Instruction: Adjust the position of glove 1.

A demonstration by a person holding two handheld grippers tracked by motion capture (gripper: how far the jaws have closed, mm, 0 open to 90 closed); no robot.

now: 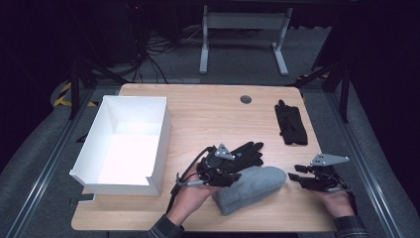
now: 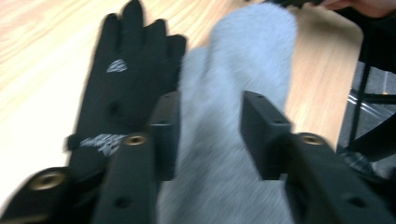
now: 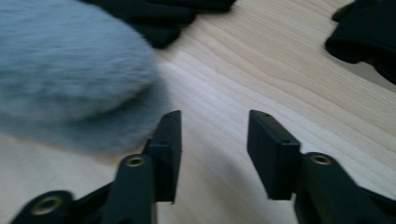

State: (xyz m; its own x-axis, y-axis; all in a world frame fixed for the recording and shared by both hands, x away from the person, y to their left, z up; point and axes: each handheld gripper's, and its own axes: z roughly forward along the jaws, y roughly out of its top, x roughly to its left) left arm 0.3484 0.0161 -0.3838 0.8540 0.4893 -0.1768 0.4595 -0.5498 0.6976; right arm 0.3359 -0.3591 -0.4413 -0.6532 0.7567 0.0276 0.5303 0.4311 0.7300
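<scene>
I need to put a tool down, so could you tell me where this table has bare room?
Free: the wood between the white cardboard box and the far black glove. Crowded: the near edge, with the grey fleece mitten, near black glove and both grippers.

grey mitten (image 2: 224,140) blurred, cuff cut off

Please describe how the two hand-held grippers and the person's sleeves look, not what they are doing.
Both the left gripper and the right gripper are black, each with two flat, rectangular black jaws on arms with brass-coloured screw holes. A grey three-cornered plate sits on top of each, and a dark cable trails from the left one. The sleeves look dark grey, perhaps patterned.
</scene>
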